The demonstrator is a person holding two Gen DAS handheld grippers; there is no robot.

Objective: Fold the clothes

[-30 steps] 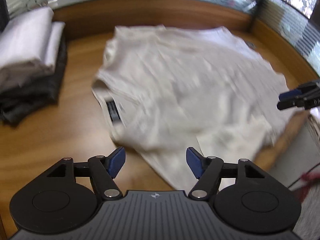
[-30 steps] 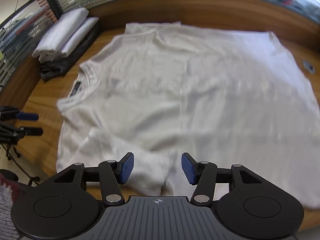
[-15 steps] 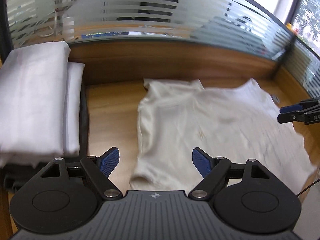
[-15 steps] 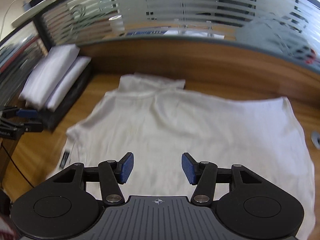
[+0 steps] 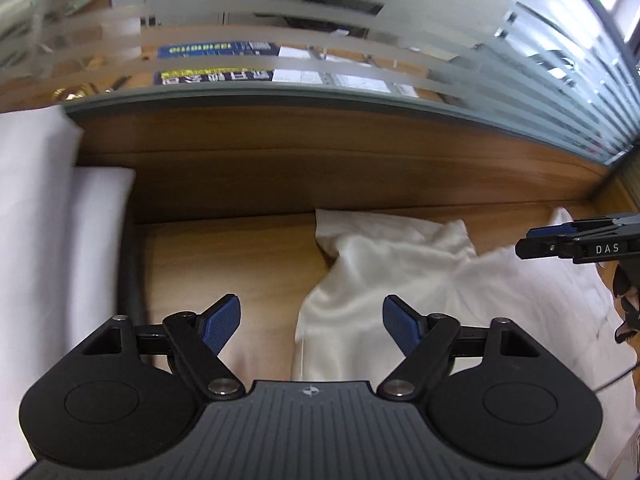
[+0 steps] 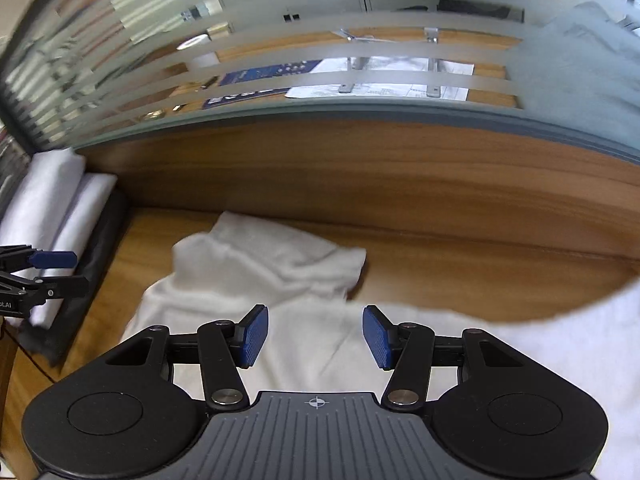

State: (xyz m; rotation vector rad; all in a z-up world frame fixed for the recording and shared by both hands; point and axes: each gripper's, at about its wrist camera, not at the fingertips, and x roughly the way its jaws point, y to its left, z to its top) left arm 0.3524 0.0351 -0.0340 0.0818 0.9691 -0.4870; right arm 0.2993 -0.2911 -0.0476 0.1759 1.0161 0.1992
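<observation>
At my far left sits the stack of folded white cloths [image 5: 44, 216] on a dark folded garment [image 6: 86, 264], pushed against the wooden back panel [image 5: 320, 160]. Bare wooden desktop [image 5: 224, 264] lies between that stack and the cream-white T-shirt [image 5: 400, 280], open room on that side.

My left gripper [image 5: 312, 324] is spread wide with nothing between its blue pads; it hangs over the shirt's left edge and the bare wood beside it. The shirt is spread flat on the desk, one sleeve [image 6: 280, 248] pointing toward the back panel and stopping just short of it.

My right gripper [image 6: 316, 336] is likewise wide open and empty, above the shirt's body. To the right of the sleeve, the desk is bare up to the panel, and the shirt's far edge curves across it.

In the left view, my right gripper's side shows the white letters "DAS" [image 5: 607, 249]. In the right view, my left gripper's edge carries writing ending in "ot.AI" [image 6: 5, 304].

Behind the frosted striped glass partition [image 6: 320, 80] lie blue and yellow printed sheets [image 5: 216, 60]; their text is too blurred to read.
</observation>
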